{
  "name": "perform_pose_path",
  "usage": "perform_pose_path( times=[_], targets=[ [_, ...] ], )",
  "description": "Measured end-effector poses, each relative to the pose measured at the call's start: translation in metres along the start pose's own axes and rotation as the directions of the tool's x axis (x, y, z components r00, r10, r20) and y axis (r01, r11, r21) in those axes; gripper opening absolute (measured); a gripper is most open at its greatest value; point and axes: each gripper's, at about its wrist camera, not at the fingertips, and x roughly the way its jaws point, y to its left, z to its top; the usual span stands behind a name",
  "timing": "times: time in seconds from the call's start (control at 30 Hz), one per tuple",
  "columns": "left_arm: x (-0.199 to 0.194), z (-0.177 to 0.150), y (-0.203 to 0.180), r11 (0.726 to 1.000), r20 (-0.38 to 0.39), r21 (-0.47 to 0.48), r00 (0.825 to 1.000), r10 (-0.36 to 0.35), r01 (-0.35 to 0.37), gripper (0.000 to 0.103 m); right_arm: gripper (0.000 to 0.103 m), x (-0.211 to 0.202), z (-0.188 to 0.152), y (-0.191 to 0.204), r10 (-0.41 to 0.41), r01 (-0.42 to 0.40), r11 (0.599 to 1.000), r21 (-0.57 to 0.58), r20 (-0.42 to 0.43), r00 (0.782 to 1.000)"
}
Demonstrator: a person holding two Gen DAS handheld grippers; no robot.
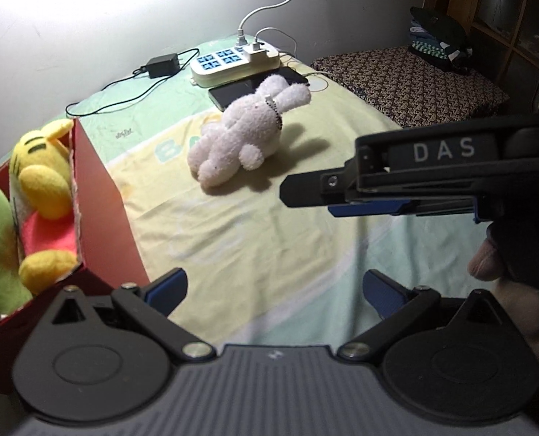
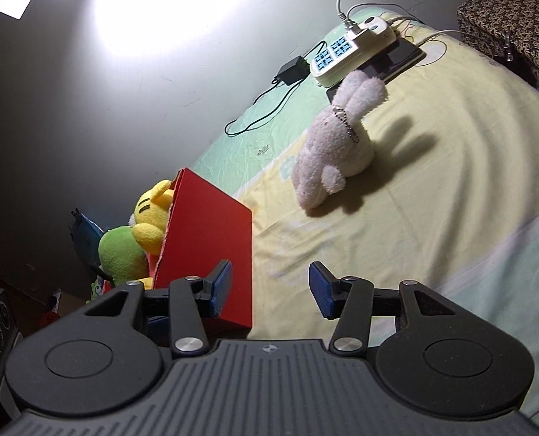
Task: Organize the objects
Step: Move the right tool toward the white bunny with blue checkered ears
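I see white plush rabbit (image 1: 242,134) loose on bedsheet (image 1: 269,236): light, soft, squashy. I'd pinch mid-body. Left gripper (image 1: 274,290), right gripper (image 2: 269,289): both 2 spread, empty.

White power strip (image 1: 235,62) seen at bed's far edge, resting partly on dark tablet (image 1: 233,91); black adapter (image 1: 164,65) beside; folded clothes (image 1: 439,41) at far right corner.

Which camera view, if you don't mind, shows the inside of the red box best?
The left wrist view: the red box opens toward it, showing its pink lining and two plush toys. The right wrist view shows mostly its outer wall.
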Motion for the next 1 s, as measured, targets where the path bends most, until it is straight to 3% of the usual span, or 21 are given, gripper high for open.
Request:
perform_pose_path(
  times=[0.37,0.67,1.0],
  targets=[
    [0.041,0.010,-0.003,0.998,-0.061,-0.056,0.998,0.034,-0.038,0.102,0.051,0.013,0.035,-0.024,0.015,-0.016,0.999,-0.033,-0.026,1.000],
    [0.058,0.010,-0.002,0.995,-0.058,-0.081,0.997,0.045,-0.050,0.102,0.051,0.055,0.090,-0.002,0.037,-0.043,0.985,-0.168,-0.040,0.999],
    [0.073,0.012,0.011,0.985,-0.080,-0.162,0.996,0.037,-0.050,0.102,0.051,0.130,0.130,0.026,-0.141,0.120,0.942,-0.313,-0.046,0.989]
  ],
)
